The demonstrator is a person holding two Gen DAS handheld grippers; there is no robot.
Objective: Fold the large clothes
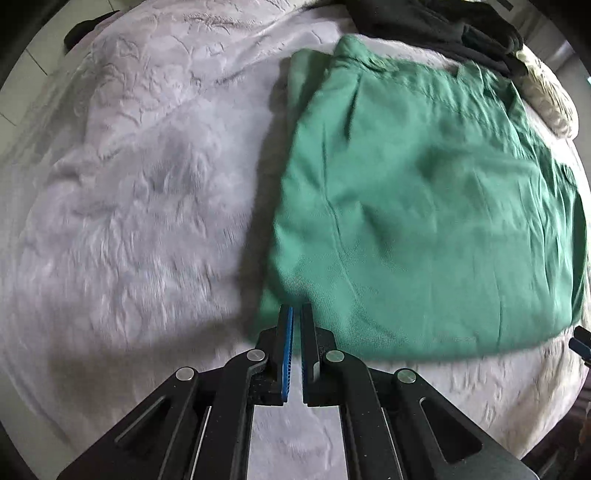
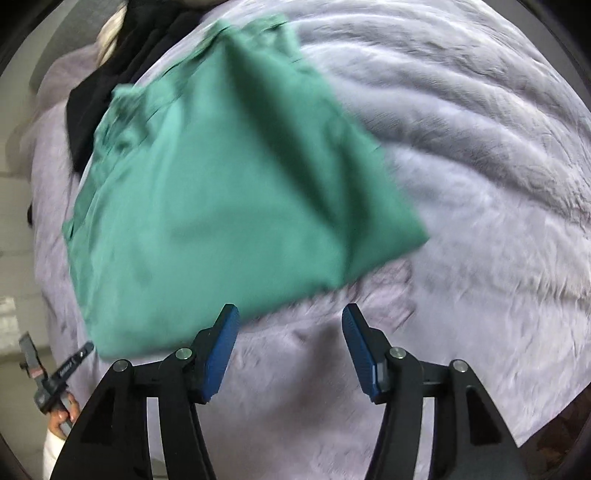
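Left claw (image 1: 297, 314): points straight down over the bed, its blue pads pressed together with nothing between them; its tips hang over the near left corner of the green garment.
Right claw (image 2: 290, 317): tilted steeply downward, jaws standing apart and empty, above bare blanket just off the garment's near edge.
Green garment (image 1: 424, 221): folded into a flat rectangle, lying on the pale fluffy blanket (image 1: 129, 184) that covers the bed.
Dark clothing (image 1: 436, 26): heaped at the far end of the bed, just beyond the green garment.
Hand (image 2: 62, 417): in the right wrist view, low on the left, wrapped round a grey handle.
Writing: a small mark on that grey handle, too blurred to read.
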